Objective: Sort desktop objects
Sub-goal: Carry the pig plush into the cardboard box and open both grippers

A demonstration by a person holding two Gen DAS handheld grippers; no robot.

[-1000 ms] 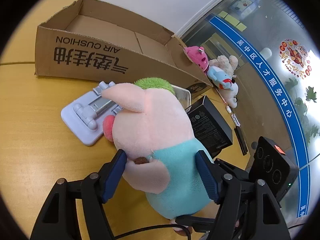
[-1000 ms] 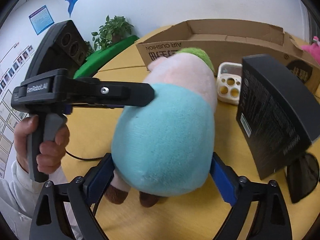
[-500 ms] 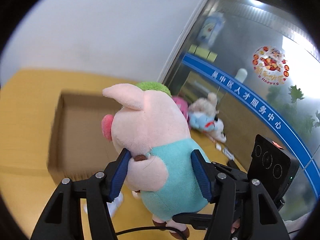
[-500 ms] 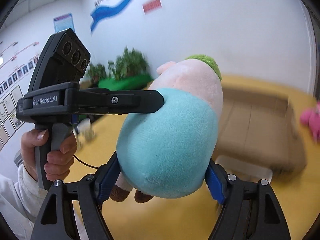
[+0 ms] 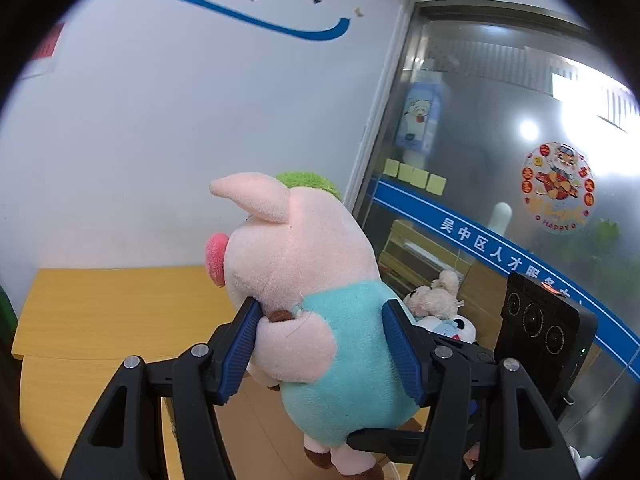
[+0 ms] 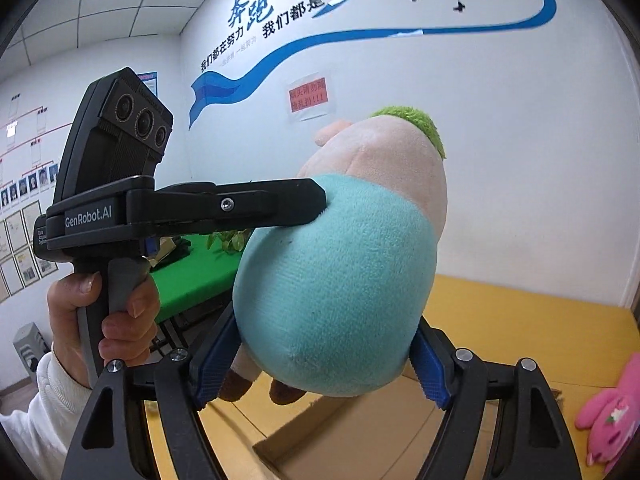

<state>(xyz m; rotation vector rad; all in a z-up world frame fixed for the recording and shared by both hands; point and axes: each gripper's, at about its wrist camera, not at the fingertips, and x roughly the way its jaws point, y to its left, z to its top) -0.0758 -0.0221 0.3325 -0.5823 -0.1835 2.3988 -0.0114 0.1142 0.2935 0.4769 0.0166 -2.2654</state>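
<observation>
A pink plush pig (image 5: 308, 280) with a teal shirt and green hair tuft is held high above the yellow table. My left gripper (image 5: 324, 348) is shut on its chest and back. My right gripper (image 6: 320, 356) is shut on its teal lower body (image 6: 340, 292). In the right wrist view the left gripper's finger (image 6: 280, 204) presses into the pig's side, with the hand holding its handle at the left. The cardboard box (image 6: 360, 436) lies below the pig, mostly hidden.
Cream and white plush toys (image 5: 436, 304) lie at the table's far right by the glass wall. A pink plush (image 6: 608, 420) lies on the table (image 6: 520, 320) at the right. A green table (image 6: 192, 264) stands behind at the left.
Both grippers have lifted the pig from the table up above the box; the views now tilt toward the wall, and the phone stand and black box have dropped out of sight.
</observation>
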